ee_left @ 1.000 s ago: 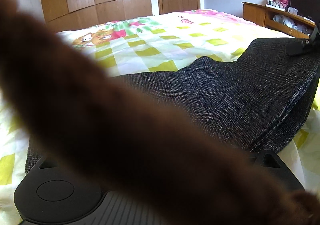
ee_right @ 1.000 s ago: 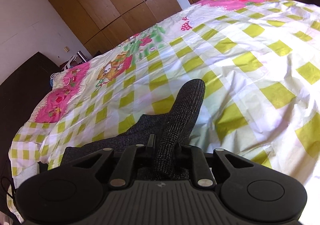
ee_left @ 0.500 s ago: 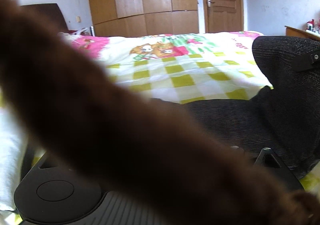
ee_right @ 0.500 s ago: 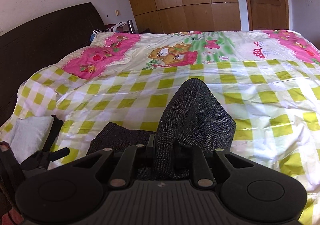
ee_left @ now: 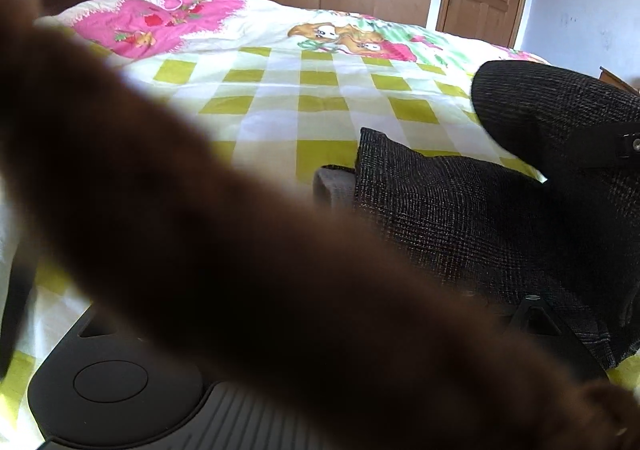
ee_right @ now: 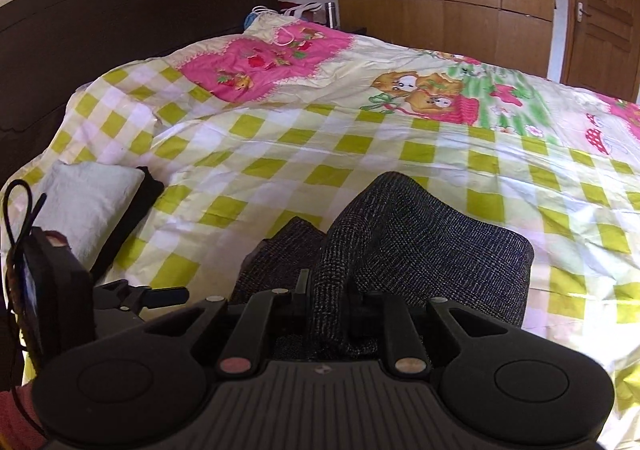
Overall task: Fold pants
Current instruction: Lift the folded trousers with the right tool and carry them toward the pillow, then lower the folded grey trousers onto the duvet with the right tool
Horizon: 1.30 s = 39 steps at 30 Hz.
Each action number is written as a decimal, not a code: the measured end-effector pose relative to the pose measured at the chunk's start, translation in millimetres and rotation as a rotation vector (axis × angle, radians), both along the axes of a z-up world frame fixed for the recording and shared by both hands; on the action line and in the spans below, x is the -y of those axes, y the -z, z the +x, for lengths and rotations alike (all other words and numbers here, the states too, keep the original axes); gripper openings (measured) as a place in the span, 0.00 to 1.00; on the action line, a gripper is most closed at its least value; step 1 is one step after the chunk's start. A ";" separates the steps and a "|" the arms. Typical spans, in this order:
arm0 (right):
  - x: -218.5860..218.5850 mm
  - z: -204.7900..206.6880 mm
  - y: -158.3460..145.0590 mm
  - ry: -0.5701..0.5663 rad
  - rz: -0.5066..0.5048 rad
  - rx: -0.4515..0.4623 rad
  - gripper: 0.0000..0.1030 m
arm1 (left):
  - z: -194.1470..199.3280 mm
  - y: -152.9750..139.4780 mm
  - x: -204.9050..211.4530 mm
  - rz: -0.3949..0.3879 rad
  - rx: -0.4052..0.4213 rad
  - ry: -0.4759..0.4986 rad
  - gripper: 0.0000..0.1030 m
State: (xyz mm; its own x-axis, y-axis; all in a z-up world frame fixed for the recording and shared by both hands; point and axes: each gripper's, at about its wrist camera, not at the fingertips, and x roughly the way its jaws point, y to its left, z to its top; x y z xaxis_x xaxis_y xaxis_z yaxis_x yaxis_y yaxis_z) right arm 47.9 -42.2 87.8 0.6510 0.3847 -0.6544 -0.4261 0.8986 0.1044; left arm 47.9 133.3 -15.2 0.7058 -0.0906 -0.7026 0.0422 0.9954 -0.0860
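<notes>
Brown blurred strip (ee_left: 248,250) blocking left tongs, pillow (ee_right: 86,201) nearby

No readable text, label or number anywhere (small emblem on hand-held gripper (ee_right: 326,290) body illegible).

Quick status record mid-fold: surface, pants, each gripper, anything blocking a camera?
surface: bed with checked quilt
pants: dark grey pants, partly doubled over on the quilt
right gripper: right gripper shut on a raised fold of the pants
left gripper: fingers hidden, state cannot be told
obstruction: blurred brown strip across the left wrist view
</notes>
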 end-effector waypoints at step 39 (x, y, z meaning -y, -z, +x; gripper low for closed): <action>-75.3 30.2 39.1 -0.197 0.166 -0.151 0.47 | -39.8 -10.1 -40.5 -0.135 0.041 0.002 0.89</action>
State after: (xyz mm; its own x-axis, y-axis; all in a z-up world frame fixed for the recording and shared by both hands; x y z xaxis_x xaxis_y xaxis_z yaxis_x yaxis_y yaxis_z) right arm 78.0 33.1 48.7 0.4535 0.6034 -0.6559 -0.5588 0.7659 0.3181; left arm 8.1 173.8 -5.1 0.7332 -0.1843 -0.6546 0.0505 0.9747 -0.2178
